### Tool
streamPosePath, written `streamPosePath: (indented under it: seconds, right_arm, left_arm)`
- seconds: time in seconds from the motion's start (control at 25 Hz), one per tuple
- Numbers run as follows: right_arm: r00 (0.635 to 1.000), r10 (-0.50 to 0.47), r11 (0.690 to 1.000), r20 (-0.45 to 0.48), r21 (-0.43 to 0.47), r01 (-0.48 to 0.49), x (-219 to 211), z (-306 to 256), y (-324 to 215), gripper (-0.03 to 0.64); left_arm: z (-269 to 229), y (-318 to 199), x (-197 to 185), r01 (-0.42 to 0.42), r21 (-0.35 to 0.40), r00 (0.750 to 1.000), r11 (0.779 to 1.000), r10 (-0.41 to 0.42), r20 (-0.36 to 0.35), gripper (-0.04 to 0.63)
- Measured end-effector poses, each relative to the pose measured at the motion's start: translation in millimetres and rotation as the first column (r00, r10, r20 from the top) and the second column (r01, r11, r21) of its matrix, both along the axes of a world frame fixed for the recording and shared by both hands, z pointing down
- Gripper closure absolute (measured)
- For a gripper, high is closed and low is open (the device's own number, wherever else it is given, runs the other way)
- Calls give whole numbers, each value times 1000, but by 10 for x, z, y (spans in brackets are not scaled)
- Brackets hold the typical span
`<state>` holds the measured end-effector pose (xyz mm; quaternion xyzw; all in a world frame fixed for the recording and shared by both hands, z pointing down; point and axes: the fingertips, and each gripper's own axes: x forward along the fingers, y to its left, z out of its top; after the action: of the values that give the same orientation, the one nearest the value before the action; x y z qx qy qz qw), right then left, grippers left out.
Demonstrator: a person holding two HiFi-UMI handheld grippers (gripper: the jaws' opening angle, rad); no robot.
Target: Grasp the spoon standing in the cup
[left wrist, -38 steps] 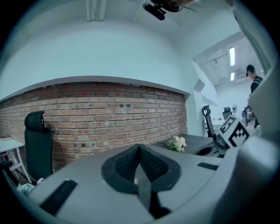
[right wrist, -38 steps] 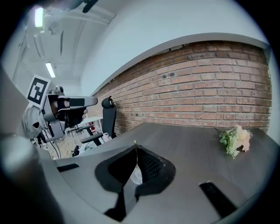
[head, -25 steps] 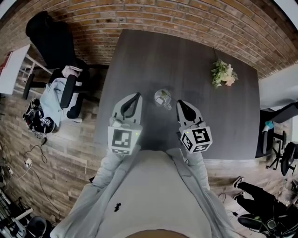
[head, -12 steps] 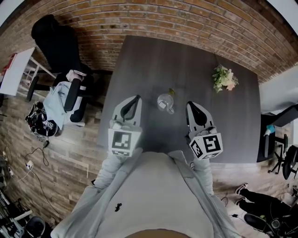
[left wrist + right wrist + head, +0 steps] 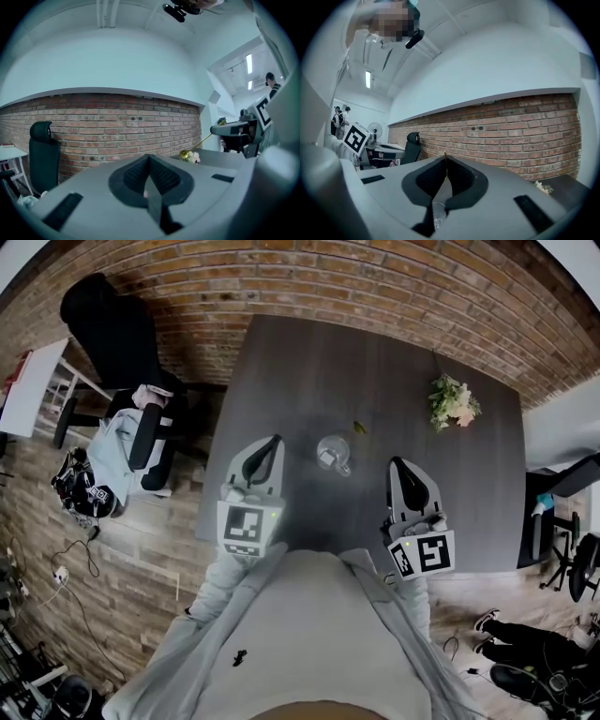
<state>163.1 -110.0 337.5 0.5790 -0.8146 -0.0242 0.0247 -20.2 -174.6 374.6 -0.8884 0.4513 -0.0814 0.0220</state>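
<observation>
Two hand-held grippers of smooth grey moulded plastic, each with a cube [image 5: 244,524] of black-and-white square markers at the rear.

Left gripper [image 5: 274,440]: ribbed black pads [image 5: 164,176] met at the tips, nothing between them. Held over the near left of the table [image 5: 309,362].

Right gripper [image 5: 397,463]: closed tight on the thin handle of a gold metal spoon [image 5: 185,153]. Spoon out of the cup [image 5: 333,451] and in the air, slanted, with its round bowl at the far, lower end, just beyond and to the right of the cup.

Cup of clear glass, round, with a small handle. Upright on the table between the two grippers, apart from both.

Table top rectangular, dark grey, matt, with faint wood grain. Small bunch of pale flowers [image 5: 452,399] near its far right corner.

Beyond the table, a red-brown brick wall [image 5: 375,287], with plain white wall [image 5: 497,61] above. Black office chair [image 5: 108,324] to the left, on a wood-plank floor [image 5: 131,549].
</observation>
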Motion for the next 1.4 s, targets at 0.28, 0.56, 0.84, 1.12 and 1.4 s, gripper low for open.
streamPosePath:
  seconds: [0.28, 0.56, 0.84, 1.12, 1.4]
  right_arm:
    - [1000, 28, 999, 3, -19, -28, 94, 137, -35, 597]
    - [999, 37, 999, 31, -24, -36, 166, 163, -67, 597]
    - [999, 28, 999, 36, -34, -27, 132, 183, -109, 597]
    - [999, 15, 999, 33, -38, -14, 102, 187, -126, 597]
    - [999, 12, 999, 46, -42, -10, 84, 210, -133, 597]
  left_arm:
    - [103, -49, 48, -7, -26, 1000, 1000, 7, 7, 577]
    - [147, -71, 80, -6, -35, 1000, 999, 7, 13, 577]
    - [139, -92, 56, -1, -37, 1000, 999, 1, 10, 577]
    - [154, -87, 39, 3, -39, 1000, 999, -2, 12, 577]
    - [142, -83, 36, 2, -39, 1000, 999, -2, 13, 577]
